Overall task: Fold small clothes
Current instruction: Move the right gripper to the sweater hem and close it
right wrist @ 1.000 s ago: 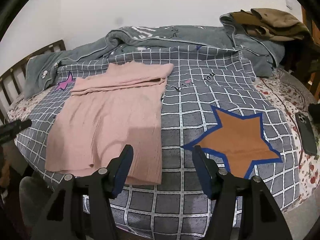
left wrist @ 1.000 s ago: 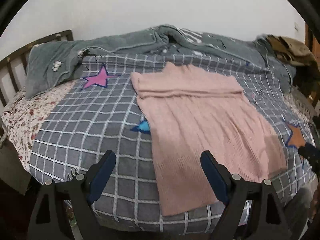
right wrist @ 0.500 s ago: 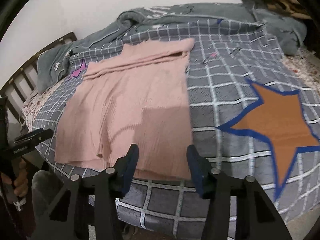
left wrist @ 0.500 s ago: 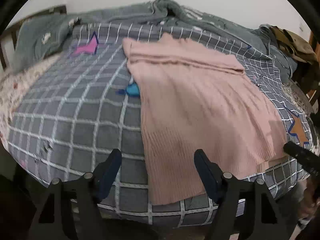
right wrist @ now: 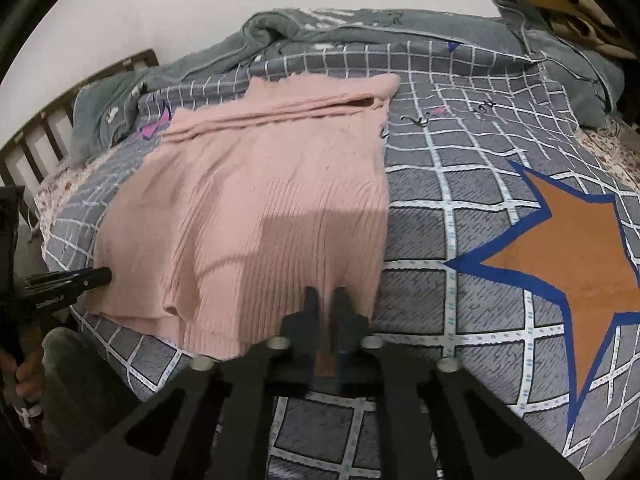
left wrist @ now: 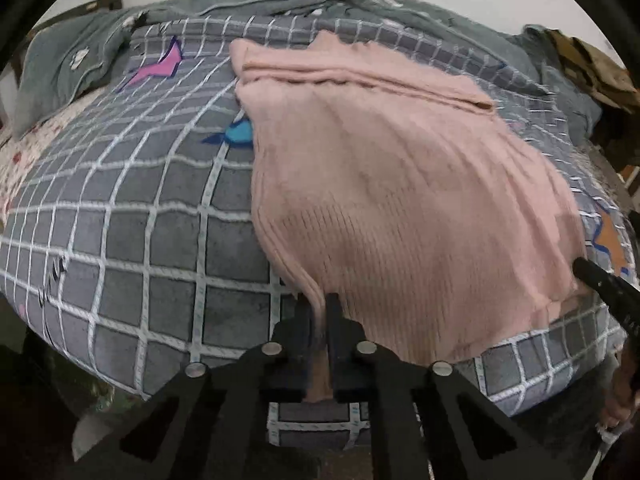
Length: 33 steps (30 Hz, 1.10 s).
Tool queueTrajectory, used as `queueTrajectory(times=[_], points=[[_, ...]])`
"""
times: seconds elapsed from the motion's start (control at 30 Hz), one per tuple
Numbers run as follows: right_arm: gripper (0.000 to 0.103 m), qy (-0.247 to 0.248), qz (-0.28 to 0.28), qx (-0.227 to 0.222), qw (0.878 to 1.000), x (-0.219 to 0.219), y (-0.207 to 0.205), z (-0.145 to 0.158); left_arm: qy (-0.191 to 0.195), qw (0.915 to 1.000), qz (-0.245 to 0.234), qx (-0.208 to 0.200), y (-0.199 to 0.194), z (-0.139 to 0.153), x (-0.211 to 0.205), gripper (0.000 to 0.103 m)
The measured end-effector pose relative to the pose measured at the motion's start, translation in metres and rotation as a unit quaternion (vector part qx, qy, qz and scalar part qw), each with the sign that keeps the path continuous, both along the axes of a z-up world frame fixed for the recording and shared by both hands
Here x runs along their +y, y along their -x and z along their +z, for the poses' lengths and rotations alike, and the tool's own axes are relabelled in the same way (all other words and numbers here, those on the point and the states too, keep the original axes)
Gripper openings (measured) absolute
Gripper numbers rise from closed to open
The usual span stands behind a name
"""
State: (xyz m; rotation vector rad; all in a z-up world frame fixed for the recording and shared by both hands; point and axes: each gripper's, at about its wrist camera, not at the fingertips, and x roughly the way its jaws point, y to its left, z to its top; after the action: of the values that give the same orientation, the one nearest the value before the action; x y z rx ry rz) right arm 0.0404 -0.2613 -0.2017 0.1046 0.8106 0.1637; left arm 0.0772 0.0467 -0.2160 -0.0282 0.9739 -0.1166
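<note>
A pink ribbed knit garment [left wrist: 392,184] lies flat on the grey checked bedspread [left wrist: 132,216], with a folded band at its far end. My left gripper [left wrist: 319,312] is shut on the garment's near left hem corner. My right gripper [right wrist: 326,304] is shut on the near right hem corner of the same garment [right wrist: 256,208]. The hem between them hangs a little over the bed's front edge. Each gripper shows at the side of the other's view, the right one in the left wrist view [left wrist: 608,288] and the left one in the right wrist view [right wrist: 64,280].
A rumpled grey-green blanket [right wrist: 360,32] runs along the far side of the bed. Brown clothes [right wrist: 572,4] lie at the far right. A wooden headboard [right wrist: 48,120] stands at the left. The bedspread carries an orange star [right wrist: 576,236], a pink star [left wrist: 156,68] and a blue one [left wrist: 238,134].
Both grippers have moved forward and down to the near hem and closed on its corners; they were open a second ago.
</note>
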Motion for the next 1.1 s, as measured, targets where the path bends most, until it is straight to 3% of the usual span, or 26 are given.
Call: queueTrajectory(times=[0.1,0.2,0.33,0.6,0.73,0.77,0.83,0.87,1.1], points=[[0.003,-0.040,-0.027,-0.016,0.999,-0.022,0.014,0.013,0.005,0.9999,0.012,-0.005,0.008,0.013,0.023,0.006],[0.003,-0.063,-0.044,-0.009,0.997,-0.037,0.019,0.009,0.046,0.9987,0.019,0.008,0.010,0.011,0.044,0.006],[0.004,-0.033,-0.042,0.005,0.999,-0.023,0.014,0.000,0.022,0.9997,0.007,0.001,0.012,0.008,0.034,0.007],[0.016,-0.039,-0.008,0.024,0.999,-0.010,0.006,-0.002,0.011,0.9992,0.019,0.034,0.000,-0.010,0.023,0.014],[0.018,-0.049,-0.007,0.025,0.998,-0.009,0.004,-0.010,0.012,0.9991,0.027,0.030,-0.001,-0.013,0.021,0.016],[0.017,-0.052,-0.008,0.024,0.998,-0.009,0.004,-0.011,0.013,0.9990,0.028,0.031,-0.002,-0.013,0.021,0.016],[0.004,-0.052,-0.007,0.023,0.998,-0.009,0.004,-0.009,0.019,0.9991,0.019,0.032,-0.003,-0.011,0.021,0.013],[0.004,-0.050,-0.003,0.021,0.999,-0.009,0.005,-0.008,0.020,0.9991,0.010,0.036,-0.003,-0.010,0.021,0.007],[0.004,-0.115,-0.010,-0.013,0.993,-0.025,0.024,0.014,0.055,0.9983,-0.002,0.016,0.008,0.014,0.033,0.007]])
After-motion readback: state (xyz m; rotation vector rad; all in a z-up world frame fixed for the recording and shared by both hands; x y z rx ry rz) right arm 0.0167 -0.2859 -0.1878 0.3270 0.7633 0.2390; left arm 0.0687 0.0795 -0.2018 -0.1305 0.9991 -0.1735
